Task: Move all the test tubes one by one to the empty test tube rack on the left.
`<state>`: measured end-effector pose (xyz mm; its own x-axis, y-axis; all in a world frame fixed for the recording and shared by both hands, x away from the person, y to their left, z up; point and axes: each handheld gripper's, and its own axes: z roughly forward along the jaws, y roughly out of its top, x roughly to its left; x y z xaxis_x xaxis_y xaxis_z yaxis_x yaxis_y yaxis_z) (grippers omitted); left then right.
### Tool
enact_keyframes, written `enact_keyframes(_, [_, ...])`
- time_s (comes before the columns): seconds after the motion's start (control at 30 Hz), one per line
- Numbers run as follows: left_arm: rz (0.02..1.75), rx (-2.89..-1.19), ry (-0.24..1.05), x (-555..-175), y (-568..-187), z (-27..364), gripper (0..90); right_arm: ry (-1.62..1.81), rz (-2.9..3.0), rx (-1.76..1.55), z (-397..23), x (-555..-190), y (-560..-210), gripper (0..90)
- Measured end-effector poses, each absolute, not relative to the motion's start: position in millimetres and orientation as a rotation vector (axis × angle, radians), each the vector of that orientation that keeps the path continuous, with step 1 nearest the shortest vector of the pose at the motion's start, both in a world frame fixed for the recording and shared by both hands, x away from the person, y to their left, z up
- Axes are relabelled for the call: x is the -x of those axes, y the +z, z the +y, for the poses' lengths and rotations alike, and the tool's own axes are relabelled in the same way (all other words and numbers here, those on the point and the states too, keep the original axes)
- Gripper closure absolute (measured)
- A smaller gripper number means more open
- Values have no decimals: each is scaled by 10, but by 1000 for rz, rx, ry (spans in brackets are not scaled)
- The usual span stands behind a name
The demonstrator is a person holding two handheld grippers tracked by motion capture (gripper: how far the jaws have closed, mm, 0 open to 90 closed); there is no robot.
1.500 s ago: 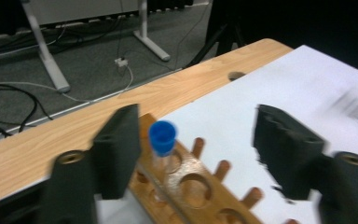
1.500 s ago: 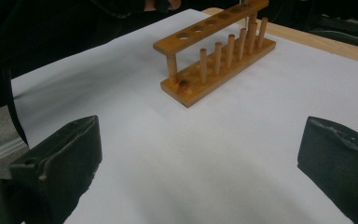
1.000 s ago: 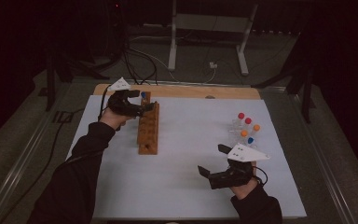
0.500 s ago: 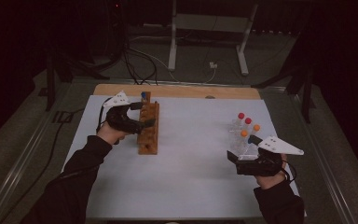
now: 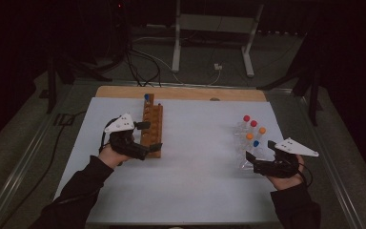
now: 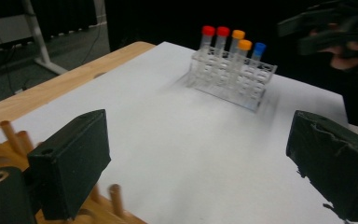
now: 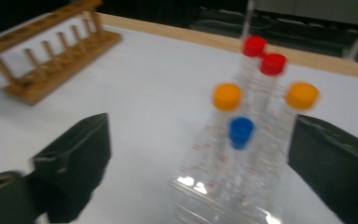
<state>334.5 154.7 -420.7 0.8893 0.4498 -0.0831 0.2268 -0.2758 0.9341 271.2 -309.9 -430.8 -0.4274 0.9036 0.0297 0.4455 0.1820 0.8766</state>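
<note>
Tongs [image 7: 200,177] astride clear rack [image 7: 223,186]

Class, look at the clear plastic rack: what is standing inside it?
The clear rack holds five capped tubes: two red, two orange, one blue. The tube bottoms blur together behind the clear walls.

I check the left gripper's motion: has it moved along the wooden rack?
Yes. The left gripper moved from the wooden rack's far end toward its near end.

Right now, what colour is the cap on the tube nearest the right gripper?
Blue cap, clearest in the right gripper view.
</note>
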Motion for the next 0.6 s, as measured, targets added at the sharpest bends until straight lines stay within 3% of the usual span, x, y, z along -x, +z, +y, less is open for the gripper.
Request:
enact_keyframes(0.03, [496, -1863, 232, -3318, -4212, 1541, 70, 1163, 1955, -1273, -3113, -2728, -4333, 111])
enact_keyframes(0.07, [488, -1859, 228, -3286, -4218, 1532, 70, 1132, 1954, -1292, -3148, -2757, -4381, 206])
enact_keyframes(0.1, [486, -1859, 225, -3270, -4222, 1526, 70, 1132, 1954, -1292, -3148, -2757, -4381, 206])
enact_keyframes(0.23, [473, -1871, 227, -3208, -4258, 1491, 70, 1087, 1959, -1338, -3177, -2808, -4450, 379])
enact_keyframes(0.27, [466, -1873, 227, -3196, -4266, 1486, 70, 1057, 1977, -1341, -3191, -2834, -4481, 493])
enact_keyframes(0.6, [464, -1870, 210, -3166, -4326, 1456, 70, 1022, 2012, -1372, -3174, -2970, -4582, 646])
